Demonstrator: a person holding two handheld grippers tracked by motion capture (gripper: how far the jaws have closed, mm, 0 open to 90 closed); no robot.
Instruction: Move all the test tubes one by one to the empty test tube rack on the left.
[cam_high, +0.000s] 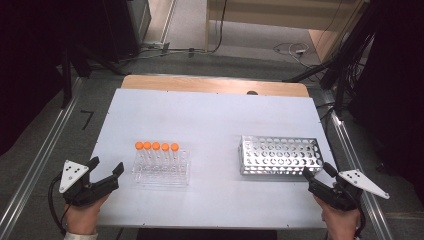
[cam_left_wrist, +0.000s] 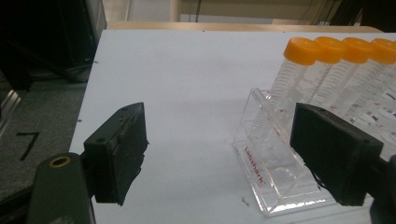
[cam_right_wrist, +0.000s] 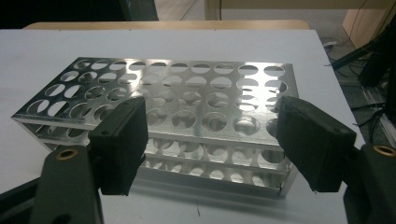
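Left tongs (cam_high: 106, 167): jaws spread wide, nothing between them, hovering low over the desk (cam_high: 215, 115) at its near left corner. In the left gripper view the clear plastic rack (cam_left_wrist: 275, 172) lies just beside the right-hand jaw, apart from it, not touching.

Right tongs (cam_high: 316, 171): jaws likewise wide apart and empty, poised near the near right corner of the metal rack (cam_high: 279, 155). In the right gripper view the perforated metal rack (cam_right_wrist: 187, 116) sits directly beyond the two jaws, close but apart.

The five orange-capped tubes (cam_high: 156, 152) stand upright in one row in the clear plastic rack, left of centre on the desk; the metal rack stands well apart to the right, every hole vacant.

Handling, by judgement: the tubes look to be light, rigid plastic with smooth, slippery walls. Take hold just below the cap, where the ribbed cap edge stops slippage, and lift straight up to clear the rack. The end tube nearest the left tongs offers the freest access. The clear rack is light and may shift; the metal rack appears stiffer and steadier.
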